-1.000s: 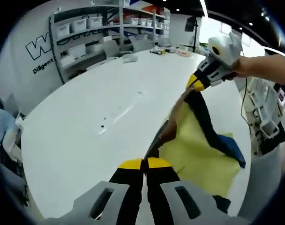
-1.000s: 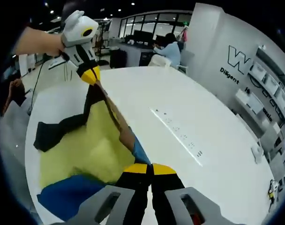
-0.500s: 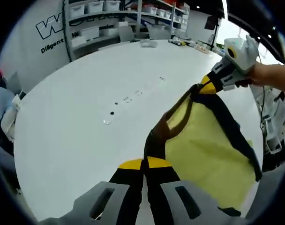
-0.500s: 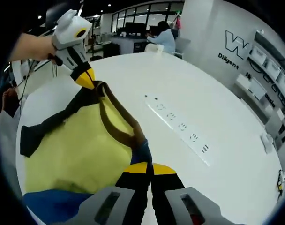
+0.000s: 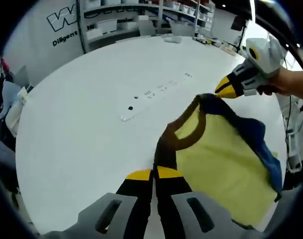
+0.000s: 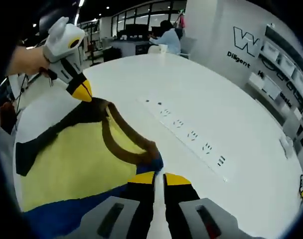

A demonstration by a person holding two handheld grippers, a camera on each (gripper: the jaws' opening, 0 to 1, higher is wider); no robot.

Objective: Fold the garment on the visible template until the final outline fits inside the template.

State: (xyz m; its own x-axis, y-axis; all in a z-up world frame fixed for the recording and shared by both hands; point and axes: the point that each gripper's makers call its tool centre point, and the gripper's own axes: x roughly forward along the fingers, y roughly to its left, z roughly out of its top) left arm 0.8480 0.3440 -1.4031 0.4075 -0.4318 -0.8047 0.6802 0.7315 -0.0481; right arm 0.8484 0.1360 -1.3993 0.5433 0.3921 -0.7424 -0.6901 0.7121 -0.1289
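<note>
A yellow garment [image 5: 219, 164] with a brown collar [image 5: 184, 139], a dark sleeve [image 6: 34, 147] and a blue sleeve [image 5: 263, 144] lies spread on the white table [image 5: 76, 124]. My left gripper [image 5: 152, 174] is shut on one shoulder beside the collar. It appears again in the right gripper view as the left gripper [image 6: 82, 91], held by a hand at the garment's far corner. My right gripper [image 6: 159, 178] is shut on the other shoulder, where blue cloth bunches at its tips. The left gripper view has the right gripper [image 5: 224, 88] at the garment's far edge.
A row of sockets [image 6: 191, 135] is set into the table past the garment. Shelves with bins [image 5: 121, 20] stand along the wall. A person [image 6: 166, 35] sits at a far desk. Bare table stretches beyond the collar.
The garment, held stretched and hanging between the two grippers before, has come down and spread flatter on the table. The collar now sags in a loop.
</note>
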